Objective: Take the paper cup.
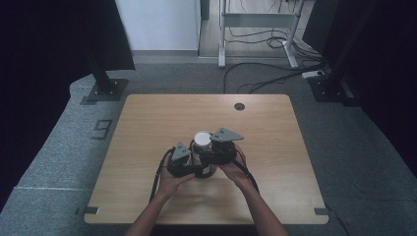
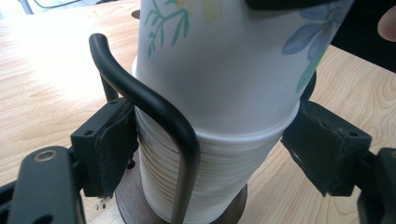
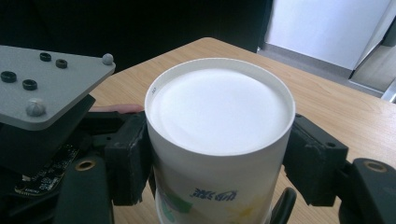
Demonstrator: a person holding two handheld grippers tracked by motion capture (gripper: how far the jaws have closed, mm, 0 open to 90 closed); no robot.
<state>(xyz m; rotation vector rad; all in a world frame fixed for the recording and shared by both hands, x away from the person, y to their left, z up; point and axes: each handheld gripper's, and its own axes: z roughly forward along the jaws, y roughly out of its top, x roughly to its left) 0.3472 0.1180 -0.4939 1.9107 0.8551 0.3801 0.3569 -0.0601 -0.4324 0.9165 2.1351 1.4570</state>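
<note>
On the pale wooden table [image 1: 147,147], toward the person's side of its middle, stands a cup dispenser: a round dark wooden base [image 2: 128,198] with bent black metal guide rods [image 2: 154,112] rising from it around a stack of upside-down white paper cups [image 2: 210,182]. Over that stack sits the topmost white paper cup with a printed flower pattern [image 3: 219,140], its flat bottom facing up.

Low against the stack, the left gripper [image 2: 210,149] has its jaws at either side of the nested rims; the left pad looks pressed on them, but whether the right pad touches I cannot tell. Higher up, the right gripper [image 3: 217,149] pinches the topmost cup just below its upturned bottom, both pads against the wall.

Judging from this, the risk lies in the separation. If the cups are wedged tightly, a lift could drag a second cup, or the whole stack and base, up with it. Squeezing harder would dent the thin paper wall. A tilted pull could catch the cup's rim on a guide rod.
</note>
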